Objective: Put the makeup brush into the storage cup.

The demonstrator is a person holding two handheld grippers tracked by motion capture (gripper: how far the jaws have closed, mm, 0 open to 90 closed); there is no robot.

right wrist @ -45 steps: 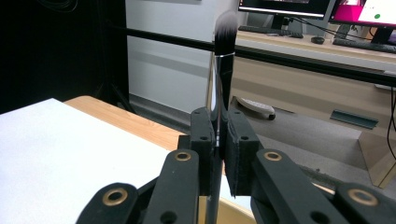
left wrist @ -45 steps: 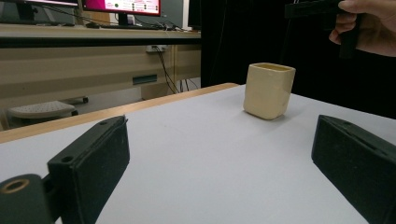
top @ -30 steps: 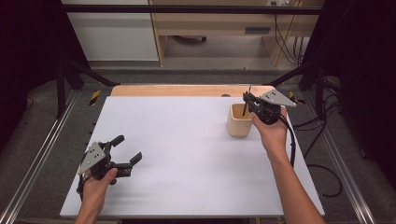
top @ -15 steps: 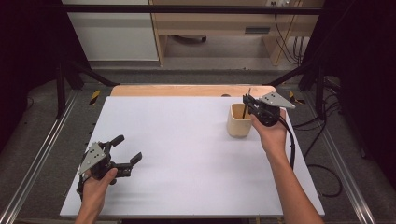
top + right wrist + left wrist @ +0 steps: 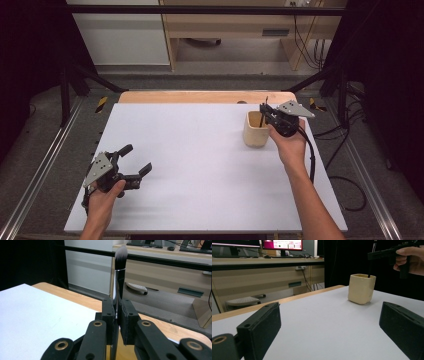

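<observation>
A beige cup (image 5: 255, 131) stands on the white table top (image 5: 200, 170) at the right. My right gripper (image 5: 264, 114) hovers just above the cup's rim, shut on a black-handled makeup brush (image 5: 119, 267). The brush stands upright with its white bristles up, and its lower end dips into the cup (image 5: 361, 288). In the right gripper view the pads (image 5: 108, 312) clamp the brush handle. My left gripper (image 5: 138, 158) rests on the table at the near left, wide open with nothing between its jaws, pointing toward the cup.
A wooden strip (image 5: 200, 96) runs along the table's far edge. Metal rails (image 5: 45, 165) flank the table. A cable (image 5: 312, 160) trails from the right gripper. Desks with monitors (image 5: 282, 244) stand beyond the table.
</observation>
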